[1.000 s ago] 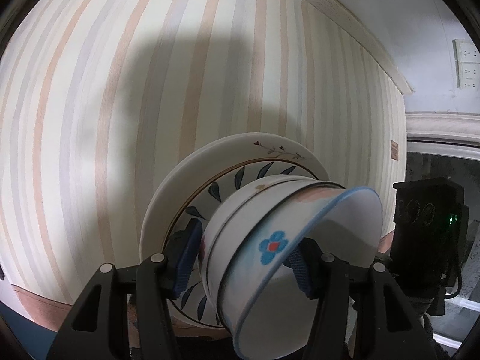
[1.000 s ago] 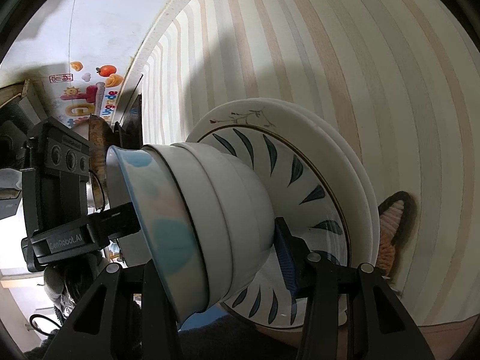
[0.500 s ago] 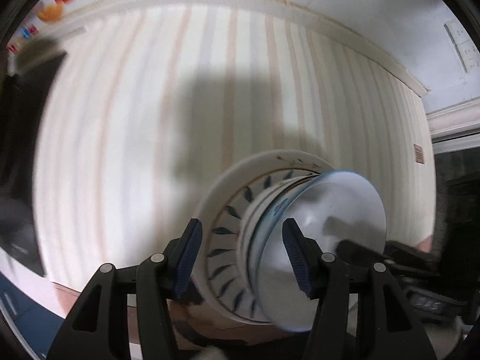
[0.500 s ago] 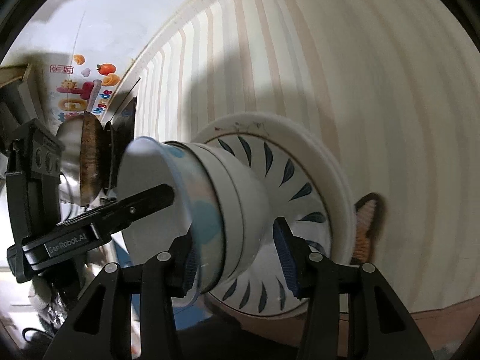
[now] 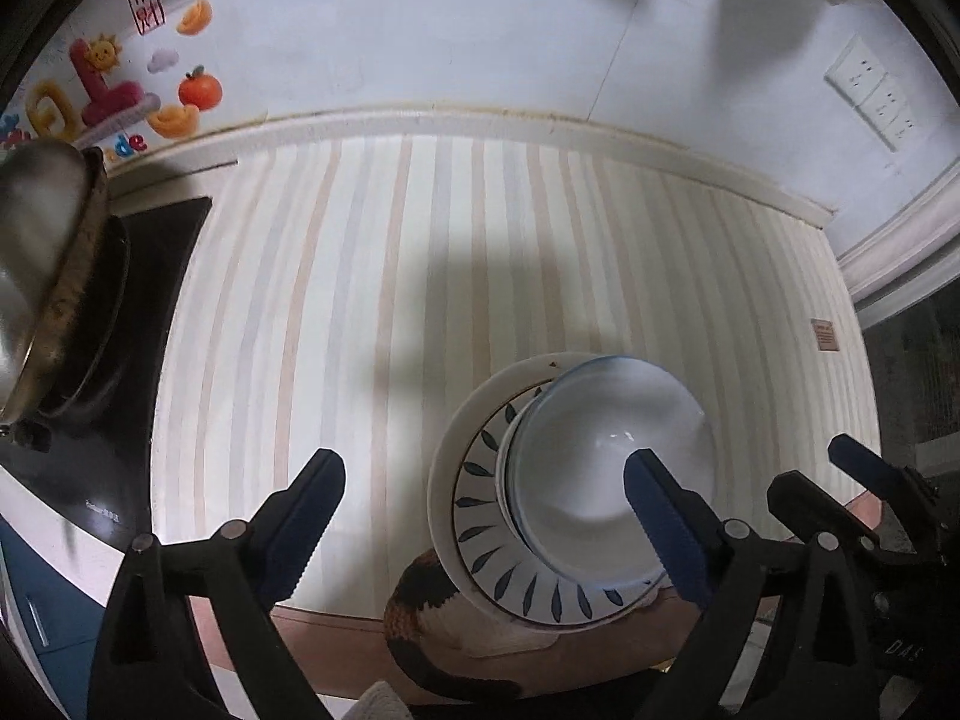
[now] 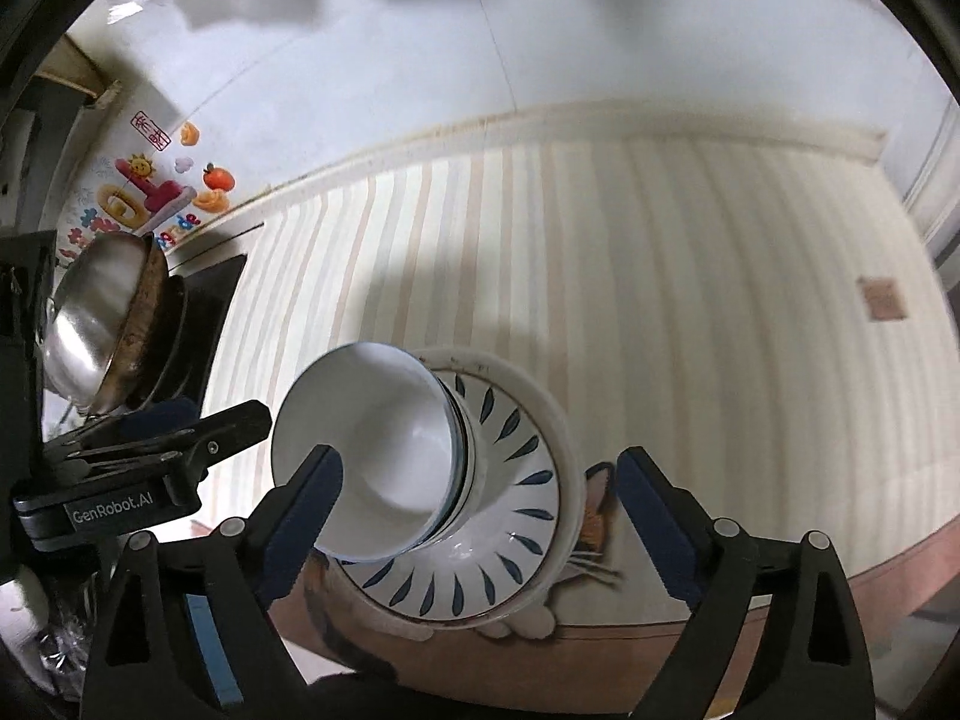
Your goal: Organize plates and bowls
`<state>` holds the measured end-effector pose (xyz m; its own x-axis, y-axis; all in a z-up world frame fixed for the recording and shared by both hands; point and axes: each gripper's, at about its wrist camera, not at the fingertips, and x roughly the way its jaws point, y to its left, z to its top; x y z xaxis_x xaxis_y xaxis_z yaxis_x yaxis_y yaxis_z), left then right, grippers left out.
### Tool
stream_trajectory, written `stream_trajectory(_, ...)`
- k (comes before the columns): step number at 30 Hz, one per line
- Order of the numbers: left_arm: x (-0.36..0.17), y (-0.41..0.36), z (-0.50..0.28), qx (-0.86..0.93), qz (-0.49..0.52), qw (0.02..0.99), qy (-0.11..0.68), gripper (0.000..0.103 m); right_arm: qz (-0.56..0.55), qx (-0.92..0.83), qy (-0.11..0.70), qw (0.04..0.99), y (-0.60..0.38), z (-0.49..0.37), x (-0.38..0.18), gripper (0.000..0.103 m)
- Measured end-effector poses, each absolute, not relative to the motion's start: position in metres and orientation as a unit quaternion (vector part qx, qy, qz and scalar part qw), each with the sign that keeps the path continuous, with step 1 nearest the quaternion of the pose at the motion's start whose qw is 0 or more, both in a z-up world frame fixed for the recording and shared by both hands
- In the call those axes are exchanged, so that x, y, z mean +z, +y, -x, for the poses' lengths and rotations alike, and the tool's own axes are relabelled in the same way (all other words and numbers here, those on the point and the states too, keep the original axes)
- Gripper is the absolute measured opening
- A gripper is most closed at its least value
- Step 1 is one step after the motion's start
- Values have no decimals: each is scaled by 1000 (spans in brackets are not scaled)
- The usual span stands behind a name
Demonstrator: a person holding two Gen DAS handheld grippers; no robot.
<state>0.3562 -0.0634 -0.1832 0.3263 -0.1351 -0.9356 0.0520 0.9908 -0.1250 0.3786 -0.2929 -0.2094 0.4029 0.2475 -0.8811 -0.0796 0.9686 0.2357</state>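
A stack of white bowls (image 5: 606,468) with a blue-rimmed one on top sits on a pile of plates (image 5: 480,516); the top plate has a blue leaf pattern. The stack rests on a striped mat. It also shows in the right wrist view, bowls (image 6: 384,450) on plates (image 6: 510,510). My left gripper (image 5: 486,516) is open and empty, pulled back above the stack. My right gripper (image 6: 480,510) is open and empty, with the stack between its spread fingers but apart from them. The right gripper shows at the right edge of the left view (image 5: 864,480).
The striped mat (image 5: 360,330) has a cat picture at its near edge (image 5: 420,606). A steel pot on a black stove (image 5: 54,282) stands at the left, also in the right view (image 6: 108,324). A white wall with stickers (image 5: 120,90) lies behind.
Both grippers have opened and drawn back from the stack. The bowls and plates, held tilted a second ago, now rest on the mat.
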Motion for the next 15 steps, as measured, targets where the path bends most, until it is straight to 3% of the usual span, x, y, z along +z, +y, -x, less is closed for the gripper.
stream_trajectory(15, -93, -63, -284, -54, 18, 890, 453, 101, -58, 68, 455, 886, -281, -301, -128, 99)
